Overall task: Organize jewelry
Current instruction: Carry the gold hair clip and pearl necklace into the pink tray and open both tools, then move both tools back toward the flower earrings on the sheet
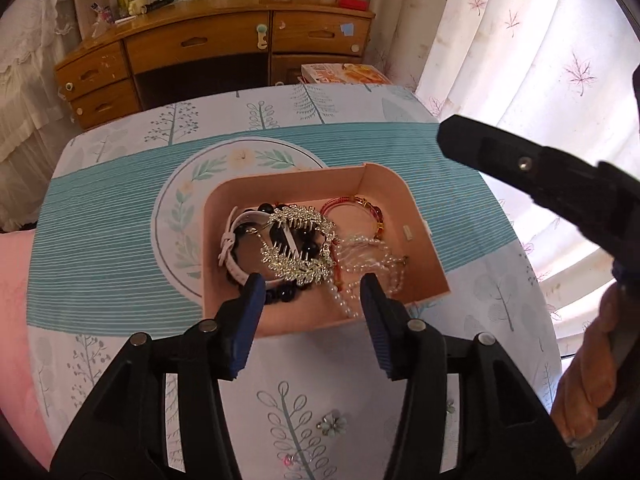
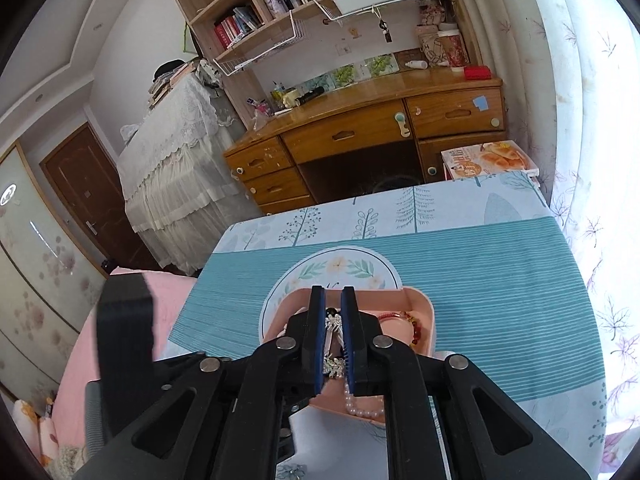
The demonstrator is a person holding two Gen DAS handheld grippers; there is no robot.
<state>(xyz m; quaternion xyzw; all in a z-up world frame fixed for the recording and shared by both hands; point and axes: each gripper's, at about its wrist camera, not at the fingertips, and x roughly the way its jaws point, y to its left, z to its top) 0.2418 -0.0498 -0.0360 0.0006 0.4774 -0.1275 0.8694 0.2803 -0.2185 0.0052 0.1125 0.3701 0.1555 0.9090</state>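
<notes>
Blue-padded left gripper (image 1: 312, 292) hangs with jaws apart and empty above the near rim of the pink tray (image 1: 416, 208) on the tablecloth (image 1: 100, 220). Inside lies the rhinestone hair comb (image 1: 298, 246), with pearls and bangles. The right gripper (image 2: 333, 300) has jaws nearly together, the comb showing between them; whether they grip cannot be told.

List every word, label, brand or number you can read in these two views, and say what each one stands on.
No text can be read with certainty.
Magazine with a food photo beside the desk: large cover characters, too blurred to read.
Book spines on the shelf: too small.
Printed cup on the desk: pattern only, no legible lettering.
Tablecloth medallion: a script mark just behind the pink tray, mostly hidden.
</notes>
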